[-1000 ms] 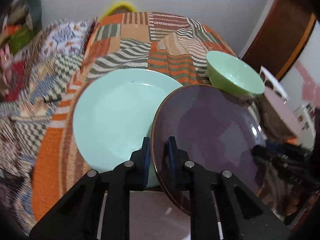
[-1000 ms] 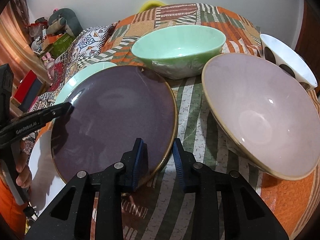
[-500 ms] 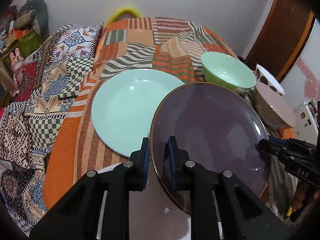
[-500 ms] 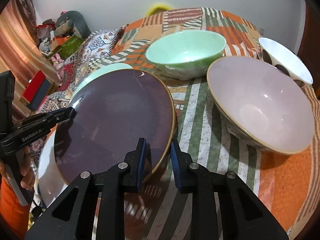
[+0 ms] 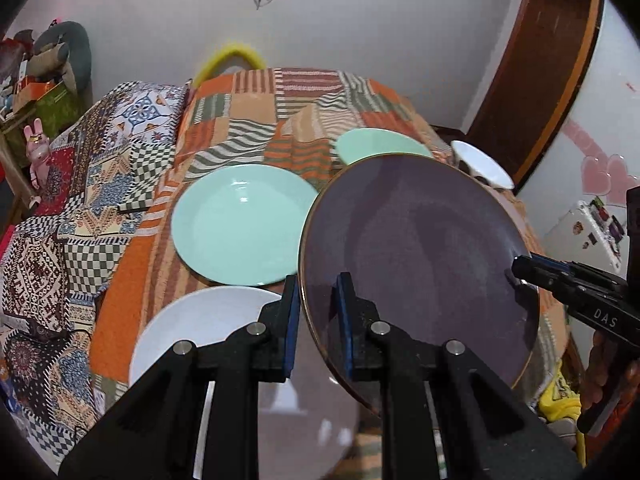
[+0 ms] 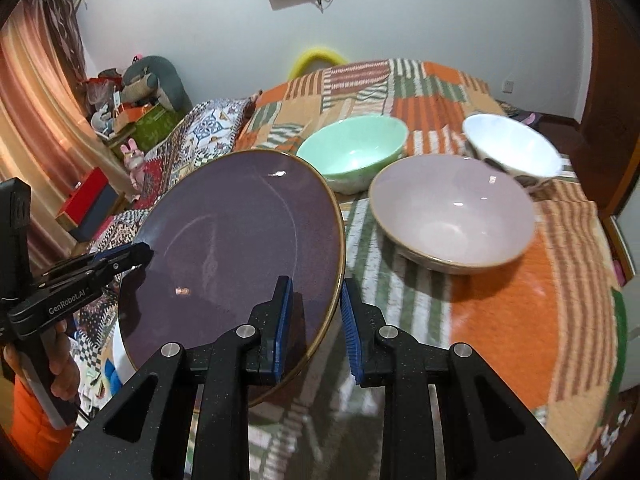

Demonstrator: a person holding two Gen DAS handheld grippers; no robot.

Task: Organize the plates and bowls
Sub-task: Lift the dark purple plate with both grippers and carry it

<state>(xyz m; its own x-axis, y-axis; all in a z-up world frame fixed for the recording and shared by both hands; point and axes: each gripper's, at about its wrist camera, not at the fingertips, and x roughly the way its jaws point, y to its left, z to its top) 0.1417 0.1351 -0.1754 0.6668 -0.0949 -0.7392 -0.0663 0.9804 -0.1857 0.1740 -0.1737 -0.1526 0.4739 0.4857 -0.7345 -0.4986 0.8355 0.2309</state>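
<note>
Two handheld grippers hold one round, dark purple glazed plate w/ a thin gold rim (image 5: pixel 416 256) tilted up above a bed covered by an orange-and-green patchwork quilt (image 5: pixel 256 120).

Left wrist view: the left gripper (image 5: pixel 318 316) is clamped on the plate's near-left rim, blue pads either side. The right gripper (image 5: pixel 516 270) grips the rim at approx. 3 o'clock. A flat mint-green plate (image 5: pixel 240 224) lies on the quilt at 10 o'clock of the purple plate; a white plate (image 5: pixel 200 336) lies nearer, at 8 o'clock, partly under the gripper.

Right wrist view: the right gripper (image 6: pixel 316 312) straddles the plate's right rim, pads clamped on it. On the quilt: a mint-green bowl (image 6: pixel 356 152) at 12 o'clock, a pale lilac bowl (image 6: pixel 452 208) at 2 o'clock, and a white bowl w/ dark spots (image 6: pixel 512 152) beyond it.
</note>
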